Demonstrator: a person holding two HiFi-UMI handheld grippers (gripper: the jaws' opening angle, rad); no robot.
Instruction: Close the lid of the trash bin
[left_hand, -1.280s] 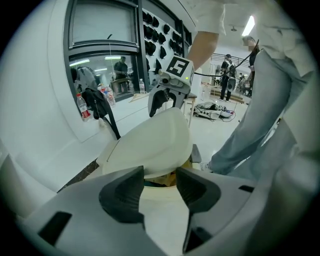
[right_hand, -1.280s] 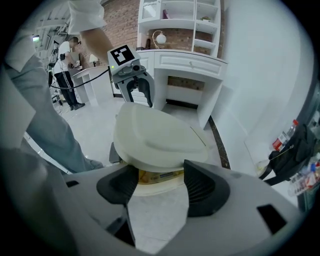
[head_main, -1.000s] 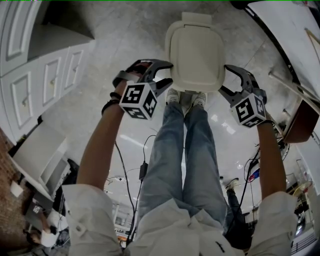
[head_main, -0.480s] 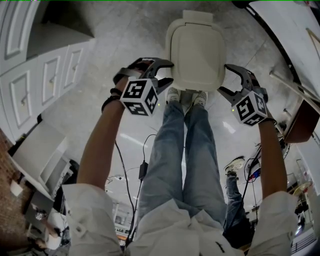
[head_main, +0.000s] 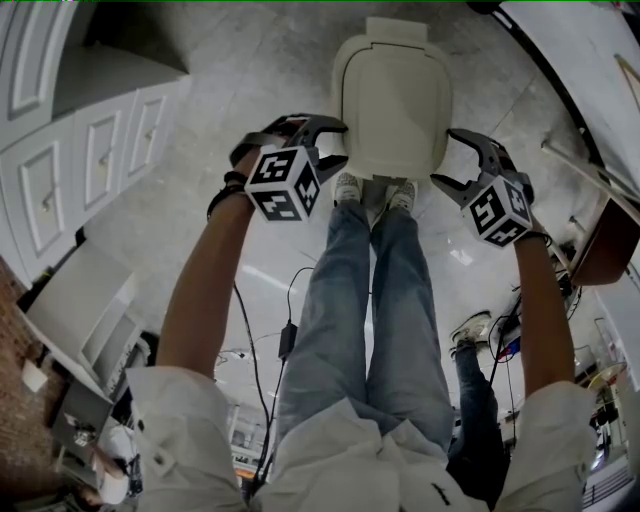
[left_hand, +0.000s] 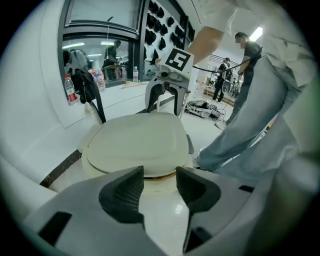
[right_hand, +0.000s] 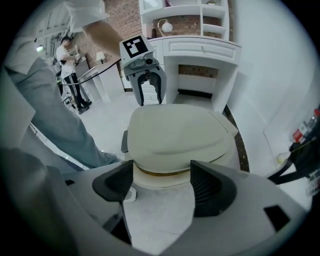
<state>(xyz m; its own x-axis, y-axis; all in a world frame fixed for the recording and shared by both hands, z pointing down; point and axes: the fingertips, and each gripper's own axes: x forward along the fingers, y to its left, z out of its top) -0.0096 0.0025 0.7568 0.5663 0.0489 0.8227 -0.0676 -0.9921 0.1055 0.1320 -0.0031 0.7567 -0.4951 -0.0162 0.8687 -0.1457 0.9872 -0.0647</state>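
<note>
Left hand-held gripper apart, empty | right hand-held gripper jaws opening, empty | lid down

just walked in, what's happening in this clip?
A person stands over a cream trash bin on the floor, shoes at its front edge, holding a gripper on each side of it. The lid lies down on the bin, with a thin dark seam under its front rim. The left gripper has its jaws apart and empty. The right gripper has its jaws opening, nothing between them. Neither appears to touch the bin.
</note>
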